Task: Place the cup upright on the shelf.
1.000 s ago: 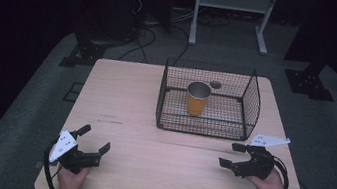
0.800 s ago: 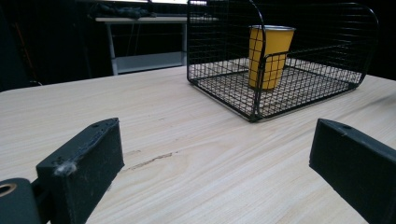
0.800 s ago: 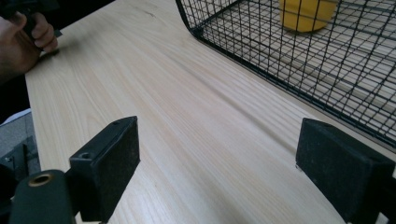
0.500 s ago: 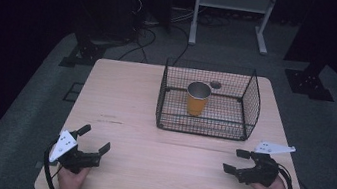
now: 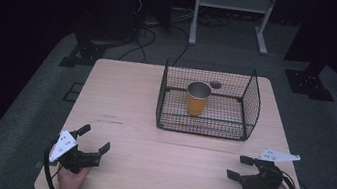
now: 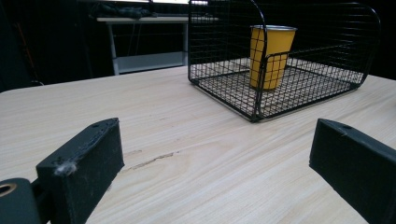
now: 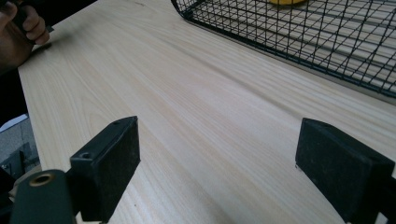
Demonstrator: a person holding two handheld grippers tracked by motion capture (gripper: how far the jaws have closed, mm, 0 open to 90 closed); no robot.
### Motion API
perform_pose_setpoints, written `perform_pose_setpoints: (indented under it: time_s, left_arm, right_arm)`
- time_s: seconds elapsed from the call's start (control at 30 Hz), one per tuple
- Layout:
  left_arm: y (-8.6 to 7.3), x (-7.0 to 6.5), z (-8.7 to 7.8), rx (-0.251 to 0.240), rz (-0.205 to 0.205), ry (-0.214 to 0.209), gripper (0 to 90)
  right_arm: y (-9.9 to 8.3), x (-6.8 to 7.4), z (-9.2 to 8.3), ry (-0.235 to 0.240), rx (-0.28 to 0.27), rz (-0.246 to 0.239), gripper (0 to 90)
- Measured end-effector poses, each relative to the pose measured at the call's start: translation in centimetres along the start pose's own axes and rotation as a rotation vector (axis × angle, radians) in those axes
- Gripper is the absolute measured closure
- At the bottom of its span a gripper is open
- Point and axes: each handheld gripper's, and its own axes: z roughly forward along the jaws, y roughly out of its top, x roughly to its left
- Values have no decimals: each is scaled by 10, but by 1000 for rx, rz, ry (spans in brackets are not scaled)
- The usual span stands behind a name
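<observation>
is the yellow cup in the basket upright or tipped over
Upright. The yellow cup stands on its base inside the wire basket, its open rim facing up; the left gripper view shows its sides rising straight.

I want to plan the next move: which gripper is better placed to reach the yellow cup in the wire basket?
Probably the right gripper: it lies nearer the basket, whose front is low. The left gripper is farther from the cup. Both are open.
</observation>
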Motion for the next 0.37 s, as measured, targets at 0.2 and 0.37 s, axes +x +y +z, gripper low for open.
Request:
perform_pose_setpoints:
  time_s: [0.2,0.37]
  left_arm:
    - [0,0,0,3,1,2,23]
    - [0,0,1,3,3,3,22]
  right_arm:
    - [-12,0,-5,-9,-15,18,130]
    - [-20,2,-7,-11,-19,24,129]
